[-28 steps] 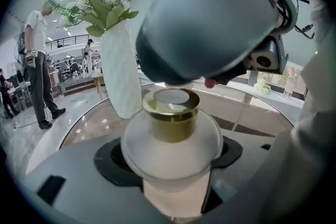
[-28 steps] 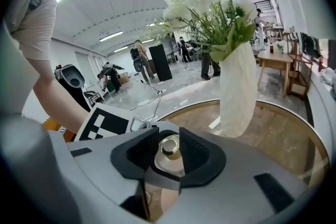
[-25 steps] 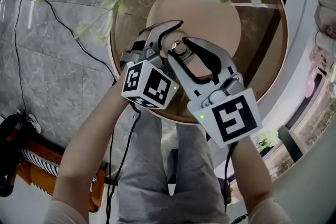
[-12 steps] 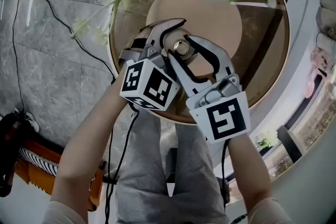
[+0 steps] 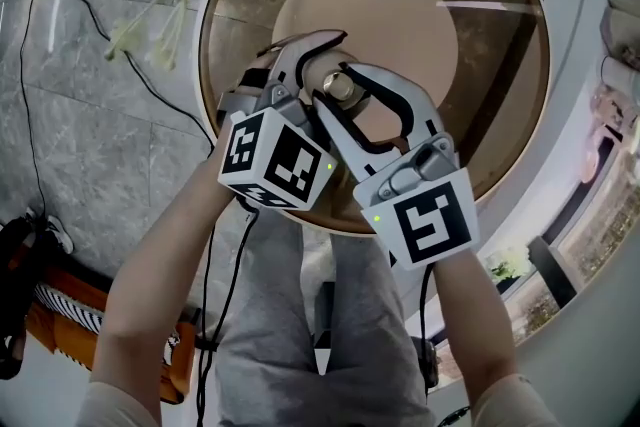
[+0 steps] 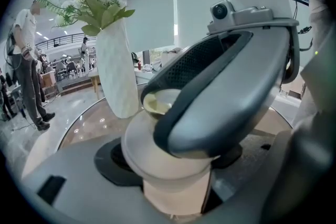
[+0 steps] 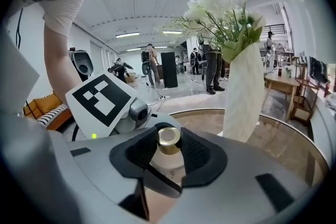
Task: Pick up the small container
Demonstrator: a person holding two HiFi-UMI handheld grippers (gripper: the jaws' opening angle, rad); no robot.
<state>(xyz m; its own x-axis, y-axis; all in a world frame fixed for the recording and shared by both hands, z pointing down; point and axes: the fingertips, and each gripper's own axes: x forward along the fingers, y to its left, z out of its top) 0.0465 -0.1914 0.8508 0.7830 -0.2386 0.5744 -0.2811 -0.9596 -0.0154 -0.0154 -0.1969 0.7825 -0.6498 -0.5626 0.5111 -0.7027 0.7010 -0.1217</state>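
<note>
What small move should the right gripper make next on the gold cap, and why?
Probably close the right gripper a little more, until both pads press the gold cap. Its jaws have just been closing with the cap between them, but firm contact is not clear. The left gripper clamps the small container by its body, so it should stay steady.

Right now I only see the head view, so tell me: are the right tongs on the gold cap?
Observer: In the right gripper view, the gold cap sits between the black pads of the right tongs, which have just been closing. Both pads look to touch it.
Operator: What do the left tongs hold?
Observer: The small container, by its cream body under that cap.
Operator: Anyone nearby?
Observer: Yes, people stand well beyond the white vase.
</note>
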